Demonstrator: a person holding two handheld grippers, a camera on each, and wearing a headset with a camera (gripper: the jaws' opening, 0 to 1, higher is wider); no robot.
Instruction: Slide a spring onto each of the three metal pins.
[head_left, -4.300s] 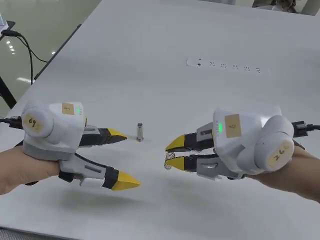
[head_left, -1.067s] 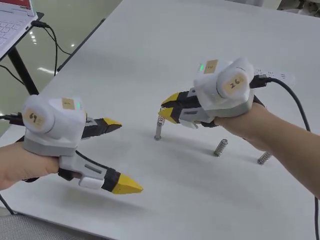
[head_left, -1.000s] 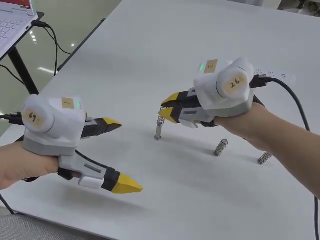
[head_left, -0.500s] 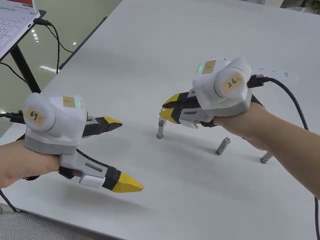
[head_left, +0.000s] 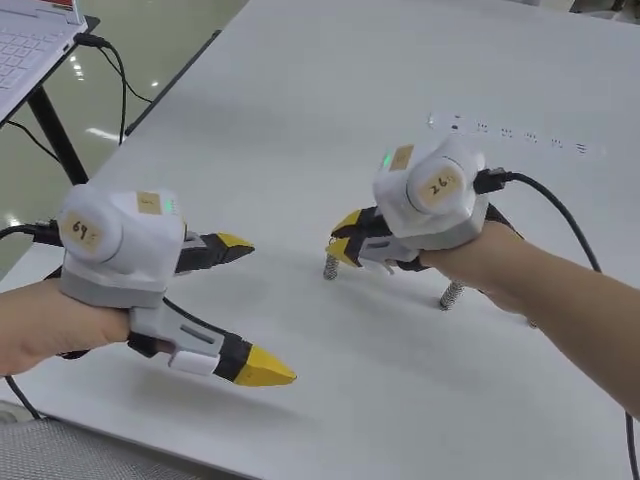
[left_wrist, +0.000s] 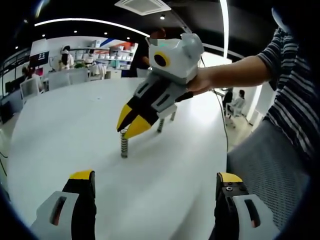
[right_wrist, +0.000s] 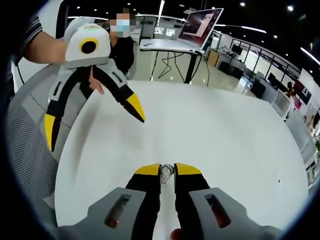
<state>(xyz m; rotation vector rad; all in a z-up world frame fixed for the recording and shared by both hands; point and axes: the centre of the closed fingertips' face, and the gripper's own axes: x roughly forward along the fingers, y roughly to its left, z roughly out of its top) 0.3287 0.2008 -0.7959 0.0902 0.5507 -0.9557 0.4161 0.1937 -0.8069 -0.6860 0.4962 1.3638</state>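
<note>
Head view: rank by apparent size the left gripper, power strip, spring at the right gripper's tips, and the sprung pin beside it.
1. left gripper, nearest the camera, so flattered.
2. power strip, farther back.
3. spring and sprung pin look alike; no ranking between them.

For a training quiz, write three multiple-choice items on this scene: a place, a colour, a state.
1. The left claw is: A) shut empty B) open C) shut on a pen.
2. The claw tips are: A) red B) green C) yellow.
3. The power strip lies: A) on the table beyond the right claw B) under the left claw C) on a chair.
Answers: 1 B, its tips stand far apart; 2 C, all four tips are yellow; 3 A, it sits farther up the table.
</note>
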